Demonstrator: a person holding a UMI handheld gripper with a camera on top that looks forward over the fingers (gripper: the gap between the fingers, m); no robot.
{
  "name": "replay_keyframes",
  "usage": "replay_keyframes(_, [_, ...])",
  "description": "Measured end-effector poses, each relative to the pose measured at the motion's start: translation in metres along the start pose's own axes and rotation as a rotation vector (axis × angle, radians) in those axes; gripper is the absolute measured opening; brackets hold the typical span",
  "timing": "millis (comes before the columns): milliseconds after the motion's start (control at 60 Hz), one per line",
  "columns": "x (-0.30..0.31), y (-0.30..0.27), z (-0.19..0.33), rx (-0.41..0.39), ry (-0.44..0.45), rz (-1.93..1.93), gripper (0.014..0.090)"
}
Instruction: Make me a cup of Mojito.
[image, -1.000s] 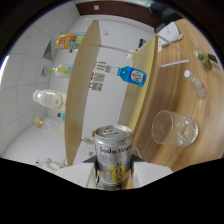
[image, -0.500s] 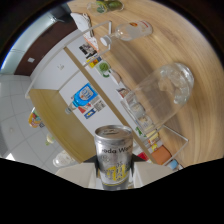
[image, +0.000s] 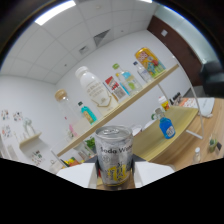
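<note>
The tongs (image: 114, 176) clench a silver soda water can (image: 114, 156), upright between the fingers, its label lettered in white above a yellow patch, pull-tab top showing. Beyond, a wooden shelf (image: 135, 102) carries bottles, and a blue bottle (image: 167, 128) stands on the desk (image: 155, 137).

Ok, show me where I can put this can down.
The best spot is the bare stretch of wooden table between the soda can, clamped in the fingers, and the blue bottle. Past the blue bottle the table is cluttered with small items. The shelf is packed end to end with bottles and packets, so skip it.
</note>
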Motion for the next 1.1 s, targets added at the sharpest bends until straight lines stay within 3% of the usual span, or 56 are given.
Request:
replay_keyframes(233, [0.019, 0.077, 0.023, -0.076, 0.060, -0.416, 0.0506])
replay_keyframes(617, [0.066, 0.183, 0.040, -0.257, 0.074, -0.553, 0.0510])
replay_keyframes(1100, [0.063, 0.196, 0.027, -0.239, 0.008, -0.632, 0.0536])
